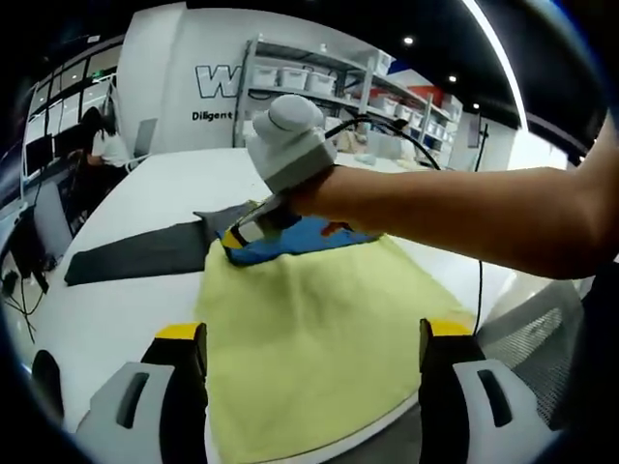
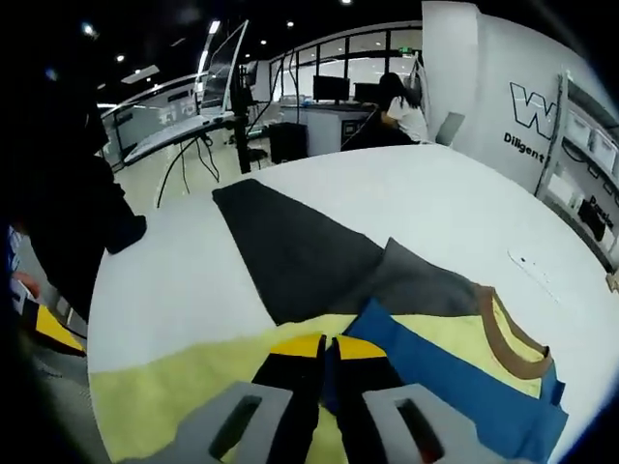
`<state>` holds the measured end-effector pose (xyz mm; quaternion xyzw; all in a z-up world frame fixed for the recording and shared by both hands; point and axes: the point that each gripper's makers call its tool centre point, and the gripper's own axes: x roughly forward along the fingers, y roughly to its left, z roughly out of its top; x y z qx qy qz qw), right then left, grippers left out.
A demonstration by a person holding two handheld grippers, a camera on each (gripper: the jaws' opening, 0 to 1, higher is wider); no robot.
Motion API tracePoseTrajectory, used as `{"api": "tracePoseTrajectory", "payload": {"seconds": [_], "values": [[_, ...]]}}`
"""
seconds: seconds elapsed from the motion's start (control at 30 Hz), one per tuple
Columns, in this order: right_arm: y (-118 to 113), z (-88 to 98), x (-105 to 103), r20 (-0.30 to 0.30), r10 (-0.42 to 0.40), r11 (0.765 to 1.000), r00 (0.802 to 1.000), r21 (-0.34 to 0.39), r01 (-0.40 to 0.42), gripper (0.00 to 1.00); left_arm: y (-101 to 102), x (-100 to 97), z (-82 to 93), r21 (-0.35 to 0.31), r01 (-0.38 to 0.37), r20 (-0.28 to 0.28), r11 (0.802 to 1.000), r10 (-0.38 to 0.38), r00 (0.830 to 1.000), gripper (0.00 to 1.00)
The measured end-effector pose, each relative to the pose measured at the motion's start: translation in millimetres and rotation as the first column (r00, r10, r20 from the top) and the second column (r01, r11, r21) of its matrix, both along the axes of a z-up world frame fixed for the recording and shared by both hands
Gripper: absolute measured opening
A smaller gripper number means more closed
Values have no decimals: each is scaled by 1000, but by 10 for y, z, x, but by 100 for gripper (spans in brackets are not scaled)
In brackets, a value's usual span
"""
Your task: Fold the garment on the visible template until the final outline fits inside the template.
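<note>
Right tongs (image 2: 329,350), closed on the blue fold of the garment (image 2: 455,382) at lower centre of the right gripper view, are nearer; left tongs (image 1: 314,338) stand open over its yellow panel on the table (image 1: 126,300).

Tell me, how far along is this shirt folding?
Looks like an early to middle stage. Done: the yellow garment lies spread on the white table, its blue part doubled over the yellow. In hand: the right gripper is shut on the blue fabric edge; the left gripper hovers open above the yellow cloth. Left: the dark grey sleeve is still stretched out flat, unfolded.
</note>
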<state>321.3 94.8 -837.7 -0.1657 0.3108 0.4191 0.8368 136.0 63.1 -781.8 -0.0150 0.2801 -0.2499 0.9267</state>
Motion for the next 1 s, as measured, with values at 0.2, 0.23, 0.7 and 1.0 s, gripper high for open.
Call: {"api": "tracePoseTrajectory", "payload": {"seconds": [0.2, 0.23, 0.7, 1.0], "values": [[-76, -174, 12, -14, -5, 999, 1000, -53, 4, 0, 4, -2, 0, -3, -2, 1, 1000, 2, 1000, 88], [-76, -208, -5, -21, -2, 998, 1000, -60, 1, 0, 3, -3, 0, -4, -2, 0, 1000, 2, 1000, 88], [-57, -295, -42, -31, 14, 997, 999, -79, -17, 0, 8, -2, -5, -1, -1, -1, 1000, 1, 1000, 88], [-134, -250, -27, -20, 3, 997, 1000, -79, -5, 0, 3, -2, -11, 3, 3, -2, 1000, -3, 1000, 88]]}}
